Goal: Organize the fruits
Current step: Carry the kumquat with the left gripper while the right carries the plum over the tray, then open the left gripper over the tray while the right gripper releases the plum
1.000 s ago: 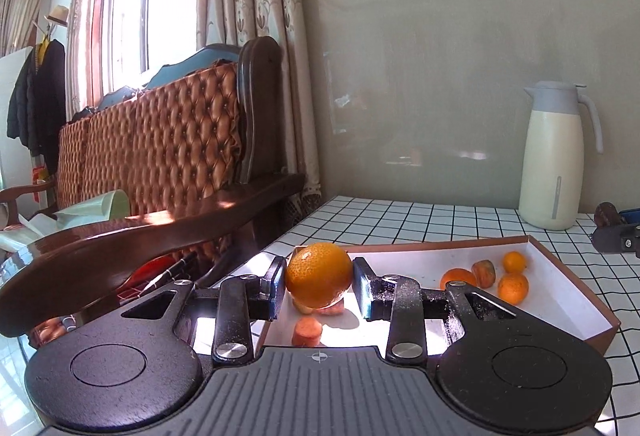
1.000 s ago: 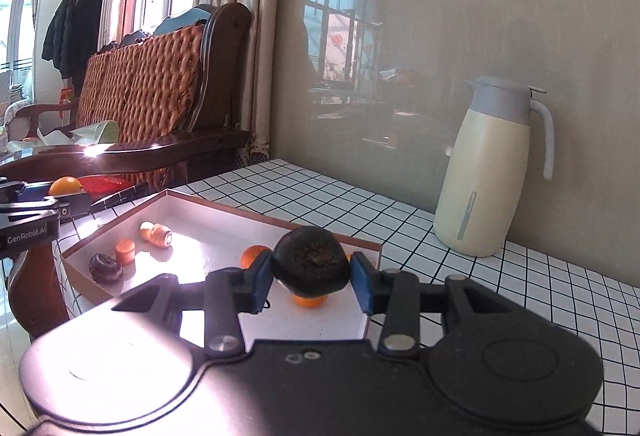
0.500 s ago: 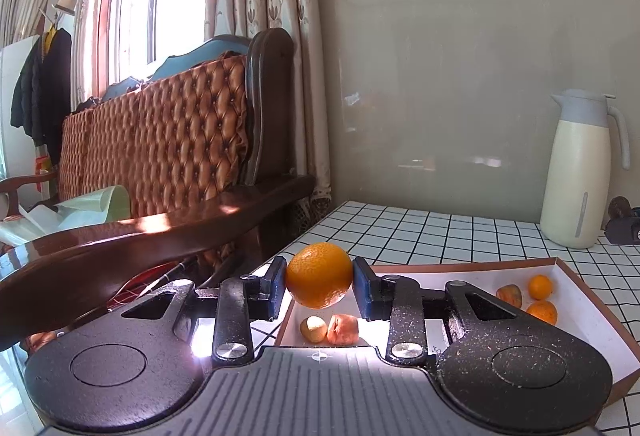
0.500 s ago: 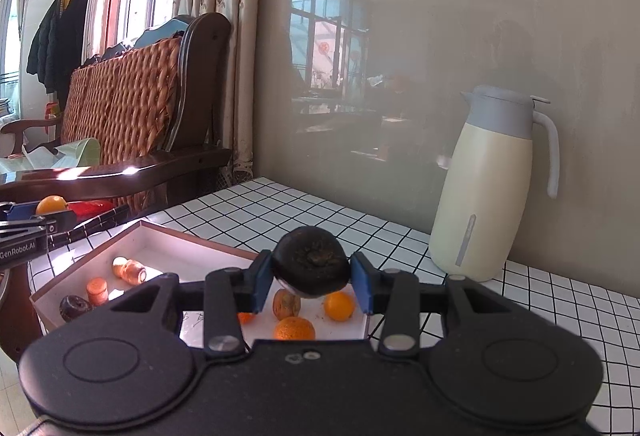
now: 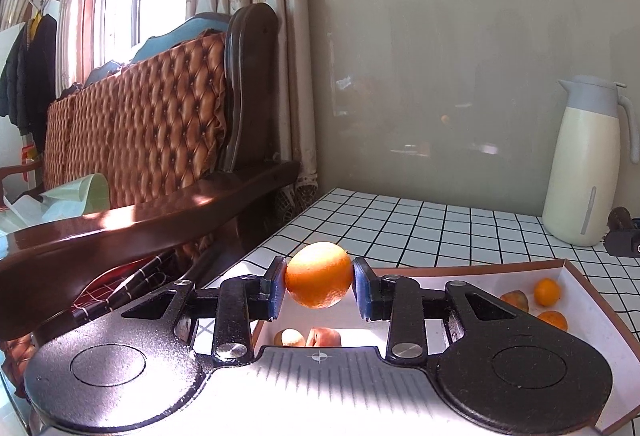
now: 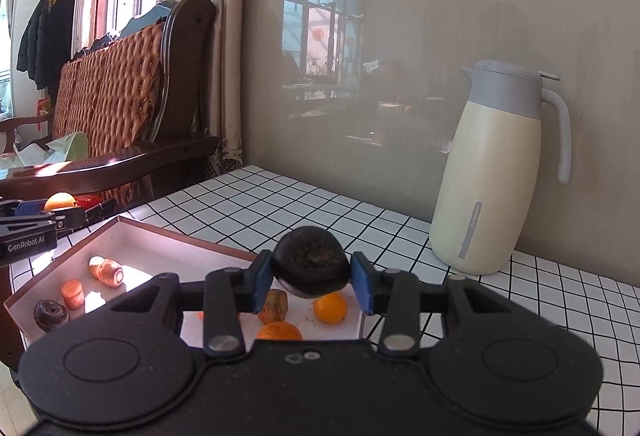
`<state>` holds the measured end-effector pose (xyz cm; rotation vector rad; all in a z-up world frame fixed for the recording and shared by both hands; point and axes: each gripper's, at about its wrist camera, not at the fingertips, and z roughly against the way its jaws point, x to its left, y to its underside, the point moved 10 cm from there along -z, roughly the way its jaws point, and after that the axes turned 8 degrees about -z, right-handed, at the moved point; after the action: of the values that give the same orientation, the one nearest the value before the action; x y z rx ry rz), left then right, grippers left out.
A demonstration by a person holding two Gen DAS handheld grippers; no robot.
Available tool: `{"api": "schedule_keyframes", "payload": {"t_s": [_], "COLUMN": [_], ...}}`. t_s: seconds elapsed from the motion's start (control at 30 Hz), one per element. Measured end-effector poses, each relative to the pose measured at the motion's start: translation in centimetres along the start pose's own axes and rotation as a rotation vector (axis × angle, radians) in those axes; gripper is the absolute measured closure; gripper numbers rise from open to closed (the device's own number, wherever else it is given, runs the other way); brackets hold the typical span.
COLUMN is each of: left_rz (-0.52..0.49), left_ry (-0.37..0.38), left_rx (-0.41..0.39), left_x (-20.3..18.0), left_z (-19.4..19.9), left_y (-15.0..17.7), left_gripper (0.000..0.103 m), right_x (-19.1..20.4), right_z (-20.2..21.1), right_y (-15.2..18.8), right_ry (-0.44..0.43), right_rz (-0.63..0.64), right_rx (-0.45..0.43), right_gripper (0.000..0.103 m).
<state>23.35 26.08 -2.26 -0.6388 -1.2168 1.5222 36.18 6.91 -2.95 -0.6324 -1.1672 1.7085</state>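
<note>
A round, bright orange fruit [image 5: 319, 275] is clamped between the blue pads of the left gripper [image 5: 319, 286], whose jaws are closed down narrowly onto its sides. A dark, wrinkled, near-black round fruit [image 6: 311, 262] is pinched in the same way by the right gripper [image 6: 311, 278]. Both fruits are held clear above the shallow white cardboard box with a brown rim [image 6: 132, 226], which rests on the white surface with a black grid pattern [image 6: 280, 203].

Compared with a second ago, both grippers have been drawn back across the box: less of its white floor is seen ahead of the left gripper, and a pale fruit and a reddish one [image 5: 324, 336] now lie just below its jaws at the near edge. In the right view the box has slid to the lower left, with the small oranges [image 6: 330, 308] directly under the held fruit. The grip on each fruit is unchanged.

It is judged that two fruits have been lifted out together and are being carried off, probably to be sorted elsewhere; no destination is shown. A cream thermos jug with a grey lid [image 6: 496, 171] stands near the wall, well apart from the box.
</note>
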Motion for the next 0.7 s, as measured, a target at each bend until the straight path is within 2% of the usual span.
{"api": "schedule_keyframes", "payload": {"t_s": [0.7], "left_rz": [-0.035], "left_ry": [0.004], "left_rx": [0.067], "left_x": [-1.2], "left_z": [-5.1], "left_y": [0.0], "left_gripper": [0.067], "right_x": [-0.7], "right_z": [-3.3], "right_y": [0.2], "right_ry": [-0.007], "right_rz": [-0.018], "right_rx": [0.050], "right_gripper": [0.070]}}
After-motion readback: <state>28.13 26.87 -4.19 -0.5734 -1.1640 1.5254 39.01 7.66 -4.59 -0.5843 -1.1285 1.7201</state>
